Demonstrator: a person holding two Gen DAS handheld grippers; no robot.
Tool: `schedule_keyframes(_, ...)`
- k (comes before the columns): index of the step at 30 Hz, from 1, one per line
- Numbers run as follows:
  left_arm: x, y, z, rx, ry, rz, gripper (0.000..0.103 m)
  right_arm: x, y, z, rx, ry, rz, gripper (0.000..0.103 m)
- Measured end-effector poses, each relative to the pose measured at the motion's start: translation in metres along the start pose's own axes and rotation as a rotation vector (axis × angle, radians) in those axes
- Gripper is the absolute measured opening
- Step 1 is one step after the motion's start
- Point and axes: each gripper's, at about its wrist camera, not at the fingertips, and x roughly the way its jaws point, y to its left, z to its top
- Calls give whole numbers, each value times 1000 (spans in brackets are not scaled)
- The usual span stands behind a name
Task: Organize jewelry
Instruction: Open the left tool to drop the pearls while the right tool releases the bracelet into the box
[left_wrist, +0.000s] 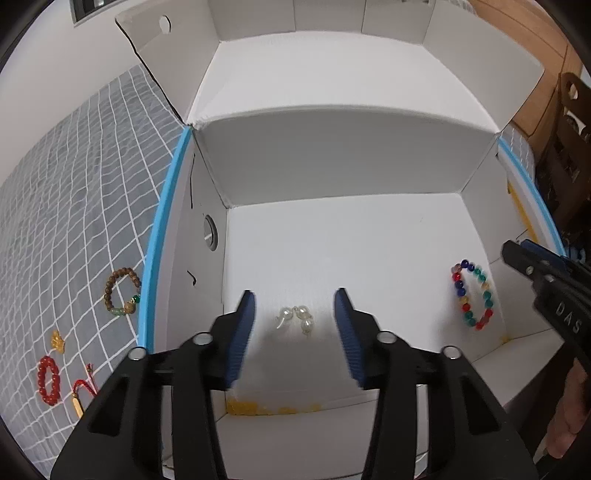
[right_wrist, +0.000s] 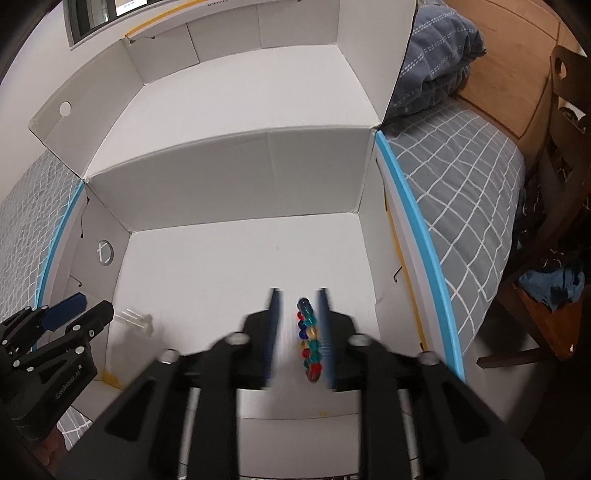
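A white cardboard box (left_wrist: 332, 162) stands open on the bed. On its floor lie pearl earrings (left_wrist: 297, 317) and a multicoloured bead bracelet (left_wrist: 472, 295). My left gripper (left_wrist: 295, 325) is open over the box, its fingers either side of the earrings, holding nothing. My right gripper (right_wrist: 298, 328) is open; the multicoloured bracelet (right_wrist: 309, 338) shows between its fingers, close to the right finger, lying on the box floor. The right gripper also shows in the left wrist view (left_wrist: 546, 280). The left gripper shows in the right wrist view (right_wrist: 74, 314).
On the grey checked bedspread (left_wrist: 74, 206) left of the box lie a brown bead bracelet (left_wrist: 122, 291), a red bead bracelet (left_wrist: 48, 380), a small gold piece (left_wrist: 57, 341) and a red cord charm (left_wrist: 83, 393). A rumpled blanket (right_wrist: 439, 51) and wooden chair (right_wrist: 554, 258) are at right.
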Motion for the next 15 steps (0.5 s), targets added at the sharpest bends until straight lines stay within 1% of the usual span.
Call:
schedule_keyframes(2, -5, 1, 0, -1, -13, -1, 57, -4, 0, 0, -2, -13, -3, 44)
schedule_keyframes(5, -12, 1, 0, 1, -28, -3, 65, -10, -2, 1, 9, -26, -1, 59)
schedule_keyframes(7, -17, 2, 0, 0, -42, 0, 74, -13, -4, 2, 11, -33, -12, 62)
schedule_keyframes(8, -20, 2, -1, -1, -50, 5, 80, -14, -4, 2, 11, -35, -15, 65)
schedule_keyframes(11, -27, 2, -3, 6, -64, 8, 83, -19, -6, 2, 17, -44, -15, 75)
schedule_keyframes(15, -37, 3, -5, 9, -84, 12, 90, -23, -9, 1, 39, -49, 1, 82)
